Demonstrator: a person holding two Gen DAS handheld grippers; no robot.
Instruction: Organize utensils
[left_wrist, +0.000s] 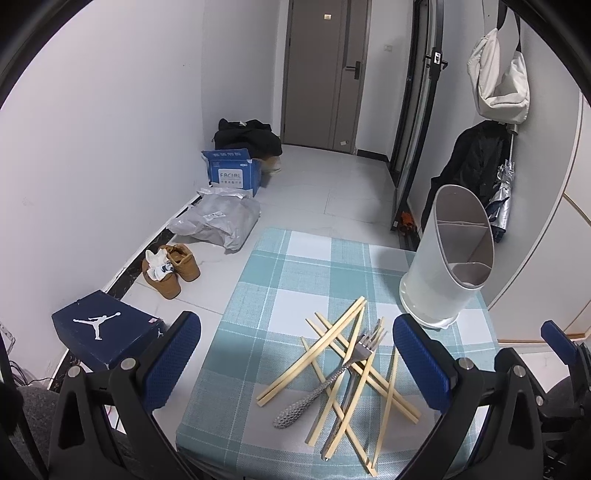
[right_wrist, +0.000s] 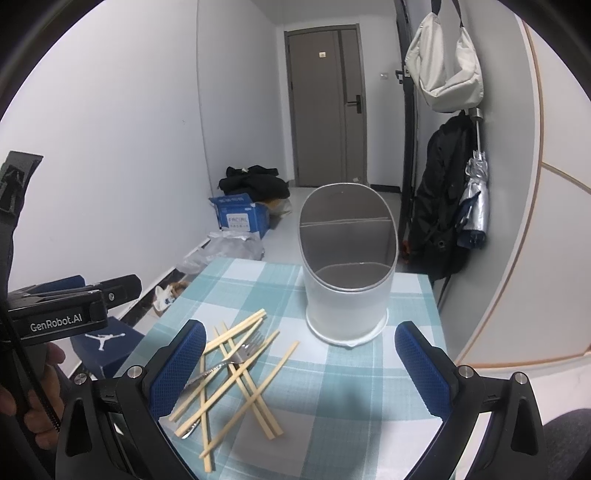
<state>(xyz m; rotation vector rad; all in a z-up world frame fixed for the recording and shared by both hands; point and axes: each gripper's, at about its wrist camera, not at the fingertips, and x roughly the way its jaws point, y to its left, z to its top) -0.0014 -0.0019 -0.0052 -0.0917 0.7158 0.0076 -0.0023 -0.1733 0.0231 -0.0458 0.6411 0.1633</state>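
Where right view adds: hand (right_wrist: 44, 391).

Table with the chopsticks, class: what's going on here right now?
A person holds a gripper in each hand over a checked table. Both the left gripper and right gripper are open and hold nothing. Chopsticks and forks lie in a tangled pile. The white holder stands empty beside them. Sorting hasn't begun.

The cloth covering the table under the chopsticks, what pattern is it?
The tablecloth is a teal, white and grey check, clearest in the left wrist view.
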